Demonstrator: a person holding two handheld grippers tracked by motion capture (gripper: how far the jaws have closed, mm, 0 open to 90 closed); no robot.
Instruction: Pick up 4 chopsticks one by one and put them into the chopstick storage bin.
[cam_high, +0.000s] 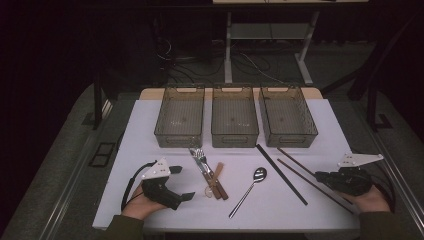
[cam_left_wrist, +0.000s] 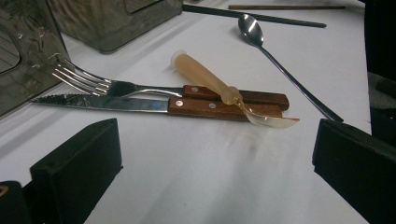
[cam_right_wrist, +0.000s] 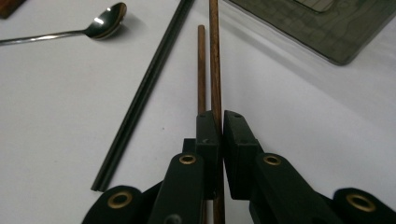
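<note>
**Right gripper pinches one brown chopstick; its twin may come along**

On the table (cam_high: 150, 107), three bins (cam_high: 235, 120) stand in a row at 12 o'clock, touching or nearly so. Below them the cutlery lies loose: a black chopstick (cam_high: 281, 173) slanting from centre toward 5 o'clock, two brown chopsticks (cam_high: 300, 167) just to its right, a steel spoon (cam_high: 248, 191) near the middle, and at 9 o'clock from the spoon a fork (cam_left_wrist: 88, 81) and knife (cam_left_wrist: 102, 102) side by side, with a clear spoon (cam_left_wrist: 210, 84) lying across their wooden handles.

The right gripper (cam_right_wrist: 217, 122), at 4 o'clock on the table, has its jaws pressed nearly together on one brown chopstick (cam_right_wrist: 215, 56), near the end closest to the person. The second brown chopstick (cam_right_wrist: 201, 65) lies just beside the left jaw, possibly touching it.

The left gripper (cam_left_wrist: 215, 154), at 8 o'clock, has its jaws spread wide with nothing between them, aimed at the fork, knife and clear spoon.

Risks, as I judge them: the grip sits far out on a long, thin stick, so the free end may droop or swing on lifting and strike a bin wall. The neighbouring stick could be dragged or rolled off by the jaw. A round stick in flat pads may also twist. On the left, disturbing the stacked clear spoon could scatter the pile.
</note>
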